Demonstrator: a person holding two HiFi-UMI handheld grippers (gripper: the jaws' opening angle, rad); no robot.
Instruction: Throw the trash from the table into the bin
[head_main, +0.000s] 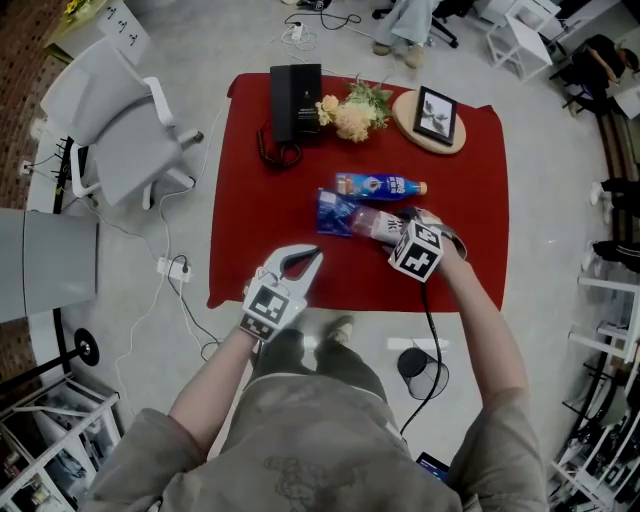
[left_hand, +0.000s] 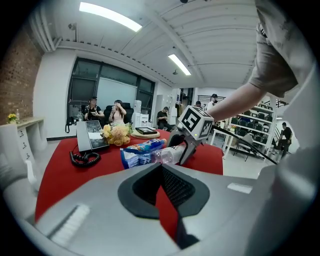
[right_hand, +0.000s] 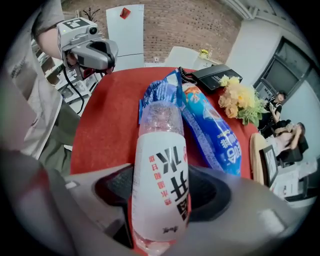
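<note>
A clear plastic bottle (head_main: 376, 224) with a white label lies on the red table (head_main: 260, 230), next to a crumpled blue wrapper (head_main: 335, 212) and a blue bottle (head_main: 380, 185). My right gripper (head_main: 400, 232) points steeply down over the clear bottle. In the right gripper view the clear bottle (right_hand: 160, 185) lies between the wide jaws with gaps on both sides, so that gripper (right_hand: 160, 175) is open. The wrapper (right_hand: 152, 95) and blue bottle (right_hand: 210, 130) lie beyond it. My left gripper (head_main: 316, 257) hovers low over the table's near left part, narrowly open and empty (left_hand: 162, 172).
A black desk phone (head_main: 295, 100), a bunch of flowers (head_main: 350, 110) and a round wooden tray (head_main: 405, 115) with a framed photo stand at the table's far side. A grey office chair (head_main: 120, 130) is on the left. Cables and a power strip (head_main: 172, 268) lie on the floor.
</note>
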